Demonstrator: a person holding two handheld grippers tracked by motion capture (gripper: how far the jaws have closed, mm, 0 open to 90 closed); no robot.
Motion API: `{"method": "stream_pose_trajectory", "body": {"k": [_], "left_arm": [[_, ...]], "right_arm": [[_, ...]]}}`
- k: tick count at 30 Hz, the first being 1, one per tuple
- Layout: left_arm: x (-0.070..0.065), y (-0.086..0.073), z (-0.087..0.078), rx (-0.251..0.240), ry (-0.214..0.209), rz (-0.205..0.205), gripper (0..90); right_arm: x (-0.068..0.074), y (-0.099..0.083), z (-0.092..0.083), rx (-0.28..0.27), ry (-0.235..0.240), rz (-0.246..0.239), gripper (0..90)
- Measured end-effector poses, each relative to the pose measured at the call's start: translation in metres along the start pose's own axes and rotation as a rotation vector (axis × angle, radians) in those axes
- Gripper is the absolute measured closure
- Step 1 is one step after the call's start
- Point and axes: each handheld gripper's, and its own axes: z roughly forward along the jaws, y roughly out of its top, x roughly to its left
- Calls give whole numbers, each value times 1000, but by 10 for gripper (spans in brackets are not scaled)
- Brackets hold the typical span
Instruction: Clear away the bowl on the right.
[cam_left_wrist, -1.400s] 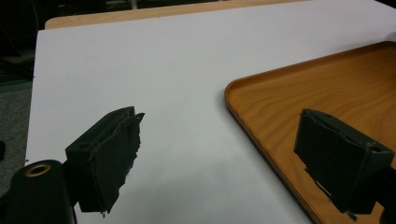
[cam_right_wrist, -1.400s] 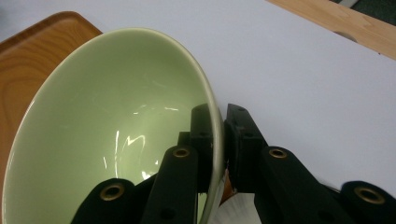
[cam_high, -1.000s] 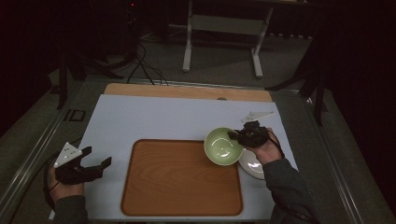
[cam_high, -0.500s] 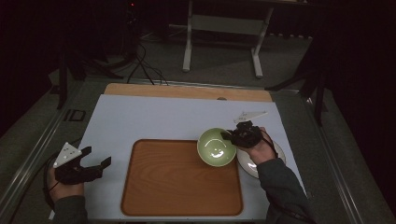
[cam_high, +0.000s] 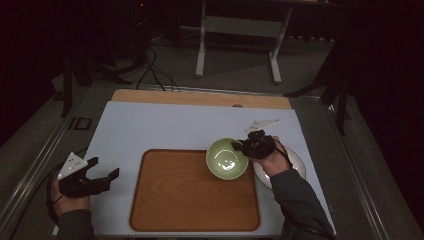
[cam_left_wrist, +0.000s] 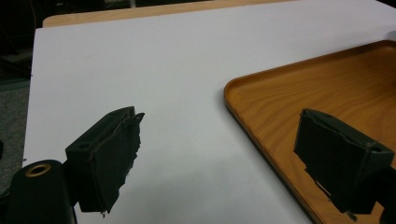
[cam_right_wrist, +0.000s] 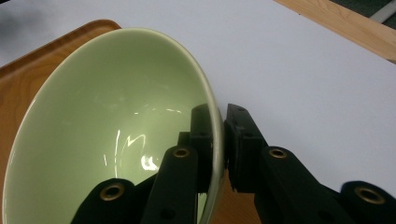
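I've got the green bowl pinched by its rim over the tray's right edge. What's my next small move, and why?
Probably carry the green bowl a little further left over the wooden tray and lower it. The right gripper is clamped on its rim, one jaw inside and one outside, and the bowl overlaps only the tray's right edge. The left gripper waits open beside the tray.

The left gripper (cam_high: 102, 175) is resting low by the person's left hand (cam_high: 67, 192), jaws spread wide apart. The right gripper (cam_high: 240, 146) is reaching leftward from a bent right forearm (cam_high: 295, 200), jaws pinched nearly together.
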Motion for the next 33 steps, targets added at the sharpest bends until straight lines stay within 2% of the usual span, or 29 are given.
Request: {"method": "stream_pose_trajectory", "body": {"k": [33], "left_arm": [[0,0,-1,-8,5,0,140]], "right_arm": [[24,14,18,1,59,-50,819]]}}
